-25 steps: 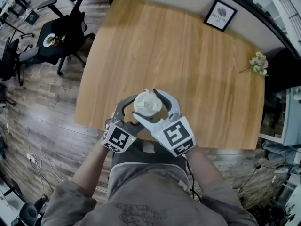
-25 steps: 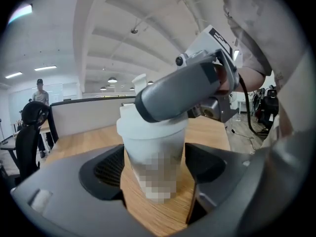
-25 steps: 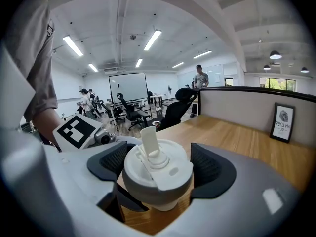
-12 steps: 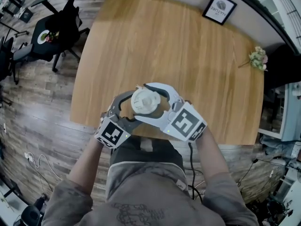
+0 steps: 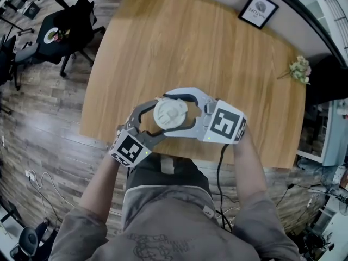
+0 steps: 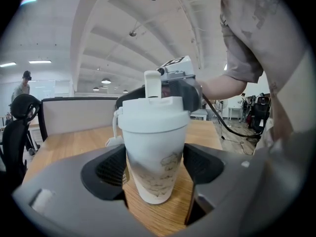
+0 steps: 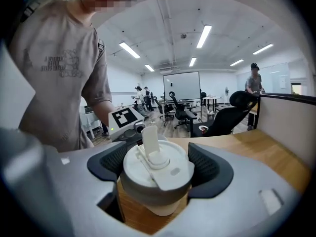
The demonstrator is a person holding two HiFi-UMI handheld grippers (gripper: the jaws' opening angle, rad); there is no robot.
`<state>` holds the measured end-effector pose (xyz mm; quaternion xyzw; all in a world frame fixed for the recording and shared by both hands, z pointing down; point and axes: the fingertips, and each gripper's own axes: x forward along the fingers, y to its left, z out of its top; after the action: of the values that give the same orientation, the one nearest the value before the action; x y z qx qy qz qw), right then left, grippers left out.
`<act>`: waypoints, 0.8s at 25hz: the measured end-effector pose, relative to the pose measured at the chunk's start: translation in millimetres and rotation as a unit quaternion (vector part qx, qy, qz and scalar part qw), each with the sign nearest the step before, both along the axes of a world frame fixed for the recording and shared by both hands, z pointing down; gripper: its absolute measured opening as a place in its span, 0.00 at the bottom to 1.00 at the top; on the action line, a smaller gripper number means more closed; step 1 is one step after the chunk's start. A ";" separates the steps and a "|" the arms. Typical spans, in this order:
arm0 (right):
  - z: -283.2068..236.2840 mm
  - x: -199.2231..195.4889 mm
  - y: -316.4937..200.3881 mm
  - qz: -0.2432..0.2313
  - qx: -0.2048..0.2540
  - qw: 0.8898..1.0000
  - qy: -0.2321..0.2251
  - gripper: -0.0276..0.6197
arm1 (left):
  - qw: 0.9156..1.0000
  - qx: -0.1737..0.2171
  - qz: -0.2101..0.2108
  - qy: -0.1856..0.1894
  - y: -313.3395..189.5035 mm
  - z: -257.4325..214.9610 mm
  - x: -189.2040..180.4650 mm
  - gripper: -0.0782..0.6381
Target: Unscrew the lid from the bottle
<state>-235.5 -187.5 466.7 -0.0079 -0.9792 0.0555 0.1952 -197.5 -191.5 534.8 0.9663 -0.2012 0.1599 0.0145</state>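
Bottle (image 6: pixel 155 132), white with a faint drawing on its side, stands upright on the bench (image 5: pixel 179 42) between the jaws of the left gripper (image 6: pixel 155 165). Those jaws have just been closing and now grasp its body, a pad against each side. The right gripper (image 7: pixel 159 166) has its jaws clenched on the lid (image 7: pixel 173 176), whose spout flap stands up. In the head view the left gripper comes in from seven o'clock and the right from three o'clock. The bottle sits near the bench's six o'clock edge, close to the person. Far off on the bench, a framed picture (image 5: pixel 259 10) lies at one o'clock and a sprig of flowers (image 5: pixel 299 69) at two o'clock.
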 end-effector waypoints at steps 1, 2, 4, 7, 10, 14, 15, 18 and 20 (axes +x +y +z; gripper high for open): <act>-2.3 -0.9 -1.0 0.019 -0.014 1.000 -0.005 0.65 | 1.000 -0.003 -0.004 0.001 0.5 0.5 -1.1 0.61; -5.8 -1.5 -1.8 0.042 -0.027 0.999 -0.014 0.65 | 1.000 -0.007 -0.009 0.002 1.4 0.8 -2.4 0.61; -13.8 0.2 -3.9 0.100 -0.027 0.994 -0.034 0.65 | 1.000 -0.014 -0.021 0.004 3.6 1.0 -4.7 0.60; -14.7 10.2 -11.1 0.218 -0.013 0.976 -0.027 0.68 | 0.999 -0.020 -0.040 0.012 2.8 0.7 -5.4 0.60; -8.0 16.6 -14.5 0.333 -0.024 0.942 -0.016 0.72 | 0.998 -0.023 -0.051 0.013 1.8 1.8 -5.0 0.60; 3.1 20.0 -20.7 0.436 -0.025 0.899 0.005 0.72 | 0.997 -0.026 -0.065 0.011 2.2 2.7 -4.7 0.59; 3.4 18.6 -21.8 0.446 -0.022 0.895 0.008 0.72 | 0.997 -0.027 -0.071 0.010 2.3 2.6 -4.7 0.59; 1.3 14.4 -25.6 0.458 -0.010 0.889 0.005 0.72 | 0.996 -0.028 -0.085 0.011 2.9 1.7 -4.6 0.59; 1.9 14.6 -27.9 0.457 0.000 0.890 0.006 0.71 | 0.996 -0.029 -0.087 0.013 2.6 1.6 -4.8 0.59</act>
<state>-220.9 -215.4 468.6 0.4404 -0.8734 0.1390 0.1545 -202.3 -188.9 536.4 0.9463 -0.2798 0.1511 0.0588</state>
